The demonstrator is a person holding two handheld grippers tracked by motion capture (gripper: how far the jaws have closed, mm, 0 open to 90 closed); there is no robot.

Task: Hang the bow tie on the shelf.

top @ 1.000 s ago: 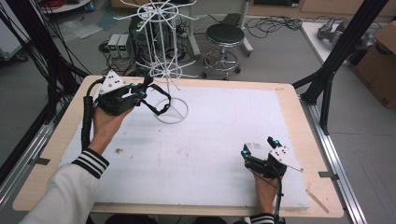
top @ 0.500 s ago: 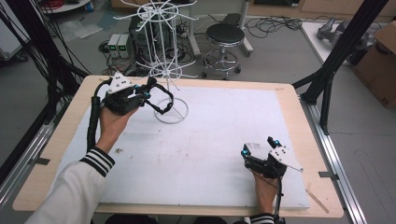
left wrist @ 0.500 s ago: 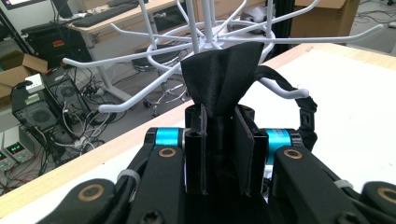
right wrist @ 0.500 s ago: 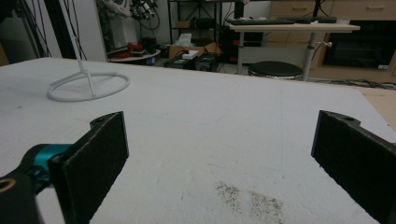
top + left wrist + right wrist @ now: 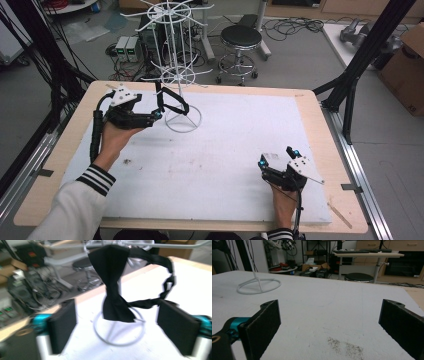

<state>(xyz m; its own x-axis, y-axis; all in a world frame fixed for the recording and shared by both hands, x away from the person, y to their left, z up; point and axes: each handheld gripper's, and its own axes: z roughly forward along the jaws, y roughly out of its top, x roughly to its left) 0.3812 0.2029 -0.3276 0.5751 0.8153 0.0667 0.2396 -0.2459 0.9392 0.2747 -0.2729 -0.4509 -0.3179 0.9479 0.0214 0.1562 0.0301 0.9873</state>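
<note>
Left gripper view: blurred, seemingly hanging black bow tie point(image 5: 115, 282)

A black bow tie point(image 5: 115, 282) hangs on a white wire stand point(image 5: 183, 119) over a white-topped table point(image 5: 235, 150).

One black fabric bow tie point(image 5: 115, 282) with a thin strap, hung on one white wire rack point(image 5: 176, 60) with a round ring base. One white-topped table with a pale wooden rim point(image 5: 320, 135). Two handheld grippers: left gripper point(image 5: 159, 114) and right gripper point(image 5: 276, 157), two black jaws each. One round black stool point(image 5: 241, 37) beyond the table. One brown cardboard box point(image 5: 405, 65) at right.
</note>
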